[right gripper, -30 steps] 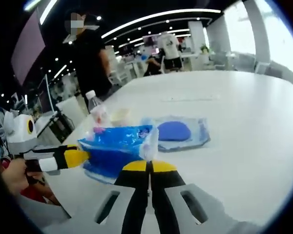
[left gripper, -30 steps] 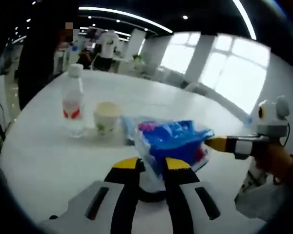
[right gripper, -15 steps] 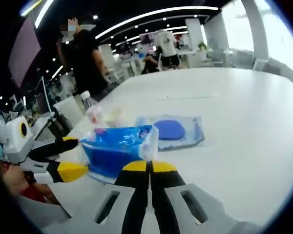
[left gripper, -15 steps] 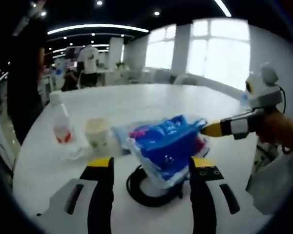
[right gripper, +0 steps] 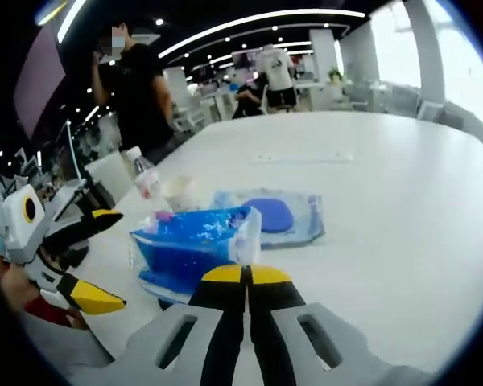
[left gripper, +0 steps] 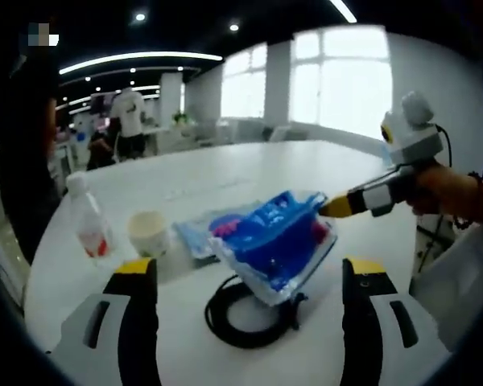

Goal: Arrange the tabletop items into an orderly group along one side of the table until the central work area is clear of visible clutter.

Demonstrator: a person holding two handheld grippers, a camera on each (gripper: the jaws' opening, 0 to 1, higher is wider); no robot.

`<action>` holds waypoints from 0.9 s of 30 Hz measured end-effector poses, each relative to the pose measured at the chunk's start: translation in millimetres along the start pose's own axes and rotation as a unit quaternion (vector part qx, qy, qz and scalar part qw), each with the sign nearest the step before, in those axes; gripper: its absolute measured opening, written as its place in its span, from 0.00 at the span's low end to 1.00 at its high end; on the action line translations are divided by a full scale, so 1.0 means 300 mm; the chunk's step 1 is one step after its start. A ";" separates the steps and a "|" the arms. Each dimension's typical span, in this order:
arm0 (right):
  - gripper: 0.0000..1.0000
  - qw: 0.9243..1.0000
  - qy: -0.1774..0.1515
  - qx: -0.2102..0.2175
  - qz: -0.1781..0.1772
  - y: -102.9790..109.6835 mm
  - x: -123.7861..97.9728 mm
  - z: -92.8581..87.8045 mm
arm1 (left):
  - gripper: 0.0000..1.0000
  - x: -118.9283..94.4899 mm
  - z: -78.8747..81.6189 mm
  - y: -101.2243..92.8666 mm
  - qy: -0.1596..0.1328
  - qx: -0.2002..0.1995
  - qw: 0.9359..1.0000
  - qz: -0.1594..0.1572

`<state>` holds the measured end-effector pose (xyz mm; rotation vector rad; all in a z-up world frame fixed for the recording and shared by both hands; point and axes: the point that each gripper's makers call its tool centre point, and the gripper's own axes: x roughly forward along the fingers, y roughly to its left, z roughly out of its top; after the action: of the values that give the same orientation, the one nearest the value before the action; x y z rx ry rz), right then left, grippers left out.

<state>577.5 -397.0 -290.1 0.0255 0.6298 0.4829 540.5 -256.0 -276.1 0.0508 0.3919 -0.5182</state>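
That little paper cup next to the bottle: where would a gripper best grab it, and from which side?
Grip the cup across its side wall, just below the rim. It stands upright with its mouth open, so the jaws can straddle it level. Come in from its right in the left gripper view: the bottle stands on its left, though the flat packet lies nearby.

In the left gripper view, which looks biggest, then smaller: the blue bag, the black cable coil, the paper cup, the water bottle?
1. Blue bag.
2. Black cable coil, though it lies nearer the camera.
3. Water bottle and paper cup: too alike to rank; the bottle is taller, the cup wider.
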 end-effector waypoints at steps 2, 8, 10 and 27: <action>0.01 1.000 0.002 -0.004 -0.003 -0.022 0.000 0.002 | 0.96 0.002 -0.002 0.002 0.000 -0.001 1.000 0.001; 0.01 1.000 0.000 -0.024 -0.010 -0.076 -0.008 0.018 | 0.96 0.001 -0.015 0.014 0.005 -0.014 1.000 0.001; 0.01 1.000 0.002 -0.016 -0.009 -0.091 -0.006 0.021 | 0.98 0.002 -0.016 0.015 0.005 -0.012 1.000 0.003; 0.01 0.999 0.009 -0.030 -0.009 -0.204 -0.018 0.076 | 0.99 0.012 -0.034 0.007 0.022 0.021 1.000 -0.007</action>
<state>612.9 -450.9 -278.8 -0.0417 0.6322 0.4850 540.6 -254.4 -286.8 0.1007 0.4246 -0.5408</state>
